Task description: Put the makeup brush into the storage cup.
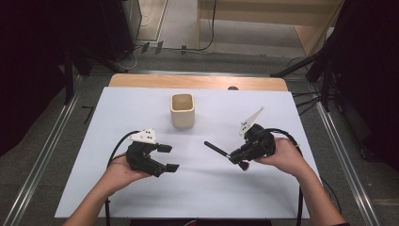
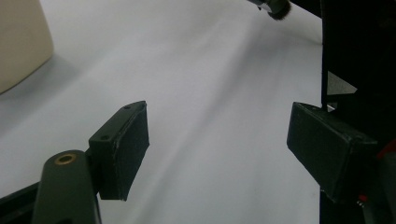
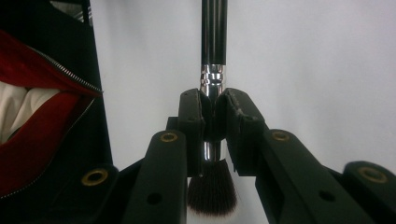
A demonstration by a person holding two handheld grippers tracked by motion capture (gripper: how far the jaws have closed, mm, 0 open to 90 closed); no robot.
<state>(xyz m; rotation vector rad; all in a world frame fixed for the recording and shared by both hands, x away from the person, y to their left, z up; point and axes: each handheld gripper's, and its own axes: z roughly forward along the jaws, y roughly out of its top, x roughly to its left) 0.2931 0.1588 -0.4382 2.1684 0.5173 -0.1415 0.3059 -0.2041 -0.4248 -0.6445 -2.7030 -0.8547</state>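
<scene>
A black-handled makeup brush (image 1: pixel 214 148) is clamped at its silver ferrule by my right gripper (image 1: pixel 236 157), right of the table's middle. Its handle (image 3: pixel 214 32) points away to the upper left, and the dark bristles (image 3: pixel 212 191) hang behind the jaws (image 3: pixel 214 116). A beige, square-mouthed cup (image 1: pixel 182 110) stands upright at the centre back, empty as far as I can see. My left gripper (image 1: pixel 169 157) hovers front left of the cup, open, nothing between its pads (image 2: pixel 217 144). The cup's wall (image 2: pixel 18 42) shows at that view's upper left, the brush tip (image 2: pixel 279 7) at its top.
A white sheet (image 1: pixel 211 197) covers the wooden table (image 1: pixel 197 81). Metal rails run along both sides on the floor. A red zipped garment (image 3: pixel 32 140) shows at the left of the right gripper view.
</scene>
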